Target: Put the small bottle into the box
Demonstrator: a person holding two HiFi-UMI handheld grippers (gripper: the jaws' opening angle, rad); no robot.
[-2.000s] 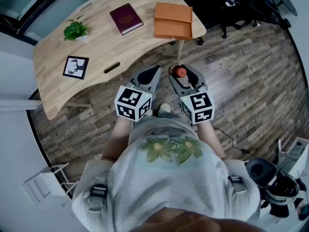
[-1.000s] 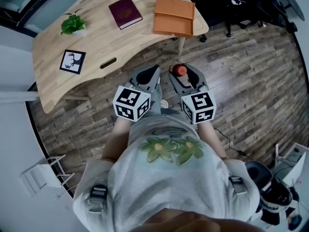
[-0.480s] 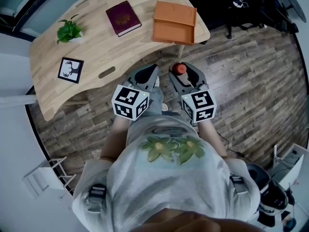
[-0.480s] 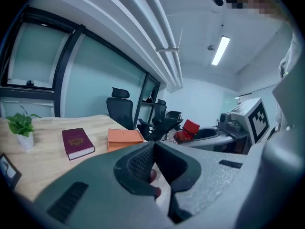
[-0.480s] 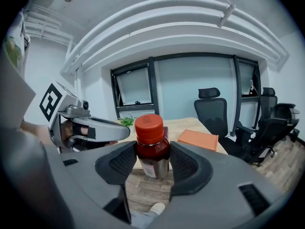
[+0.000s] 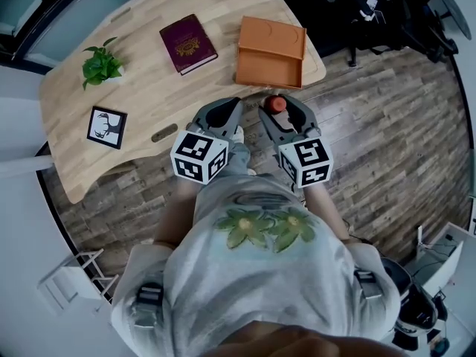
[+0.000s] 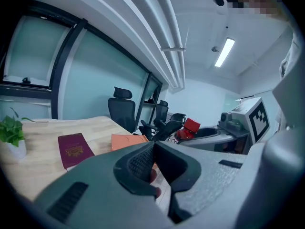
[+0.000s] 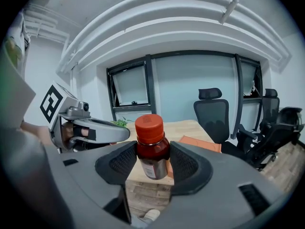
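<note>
A small brown bottle with a red cap (image 8: 152, 147) stands upright between the jaws of my right gripper (image 8: 152, 162), which is shut on it. In the head view the bottle's cap (image 6: 277, 104) shows at the tip of the right gripper (image 6: 277, 113), just short of the table's near edge. The orange box (image 6: 270, 42) lies open on the wooden table (image 6: 141, 88), at its right end, beyond the bottle. My left gripper (image 6: 222, 113) hangs beside the right one, its jaws closed together with nothing between them (image 7: 155, 159). The box (image 7: 129, 140) shows ahead of it.
On the table lie a maroon book (image 6: 187, 44), a small potted plant (image 6: 100, 64) and a framed deer picture (image 6: 106, 127). Black office chairs (image 6: 387, 6) stand beyond the table's right end. Wooden floor lies underfoot.
The table and box have drawn closer to both grippers as the person steps towards them. The bottle stays held in the right gripper; the left stays shut.
</note>
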